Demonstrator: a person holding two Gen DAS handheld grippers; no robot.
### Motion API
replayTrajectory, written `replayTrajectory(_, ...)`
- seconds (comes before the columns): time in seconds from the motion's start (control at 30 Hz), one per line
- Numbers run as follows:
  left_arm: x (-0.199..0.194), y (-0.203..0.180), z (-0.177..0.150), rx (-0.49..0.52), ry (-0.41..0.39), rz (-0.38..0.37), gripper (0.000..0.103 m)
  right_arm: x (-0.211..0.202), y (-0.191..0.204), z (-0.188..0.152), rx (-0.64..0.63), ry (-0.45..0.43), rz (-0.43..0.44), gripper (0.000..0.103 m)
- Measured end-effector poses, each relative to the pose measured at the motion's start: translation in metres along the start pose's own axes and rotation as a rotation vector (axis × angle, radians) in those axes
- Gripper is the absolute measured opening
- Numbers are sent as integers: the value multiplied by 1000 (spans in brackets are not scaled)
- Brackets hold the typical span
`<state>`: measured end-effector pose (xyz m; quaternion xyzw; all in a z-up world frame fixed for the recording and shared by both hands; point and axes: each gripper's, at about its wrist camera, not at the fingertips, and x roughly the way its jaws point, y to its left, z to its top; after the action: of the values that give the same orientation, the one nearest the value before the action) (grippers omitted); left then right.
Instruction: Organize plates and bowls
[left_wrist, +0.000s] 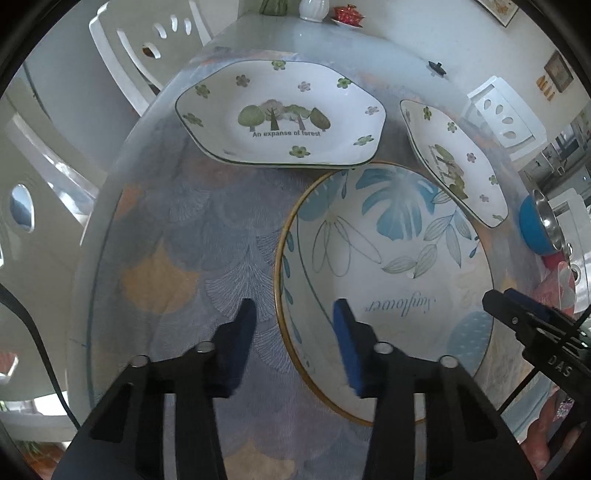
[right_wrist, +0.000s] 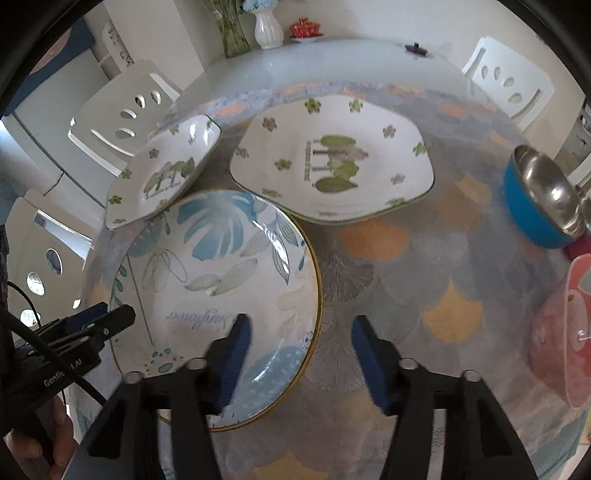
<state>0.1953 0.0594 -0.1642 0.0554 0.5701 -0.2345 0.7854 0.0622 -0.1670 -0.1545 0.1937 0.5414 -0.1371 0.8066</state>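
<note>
Am straddling round plate (left_wrist: 388, 266) rim, left gripper (left_wrist: 295, 343) and right gripper (right_wrist: 299, 354) both unclamped; glazed, brittle, slippery: am pinching rim.

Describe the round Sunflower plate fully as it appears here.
The Sunflower plate is round, glossy, apparently ceramic, white with blue leaf prints, script lettering and a thin gold rim. It lies flat, face up and empty on the patterned tablecloth. The left gripper and right gripper each straddle a side of its rim, jaws not yet pressing it.
</note>
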Motion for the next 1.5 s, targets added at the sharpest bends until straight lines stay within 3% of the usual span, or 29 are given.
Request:
replayTrajectory(0.17,4,1,0,1,7,-5,29,10,-9,0,36,25,28,37)
replayTrajectory(0.57,18,0,1,-14,36,-89,28,29,-6,-5,30,51,87,24)
replayTrajectory(0.77,18,0,1,-11,24,-110,28,27,-6,-9,-12,37,95,24)
replayTrajectory(1.1,-4,10,3,-29,-15,-210,28,14,-6,-4,-48,27,160,24)
replayTrajectory(1.23,-7,3,2,-12,-30,-198,28,8,-10,-3,-30,27,194,24)
replayTrajectory(1.5,-20,-6,-8,74,-57,-166,28,-1,-5,-9,-102,26,182,25)
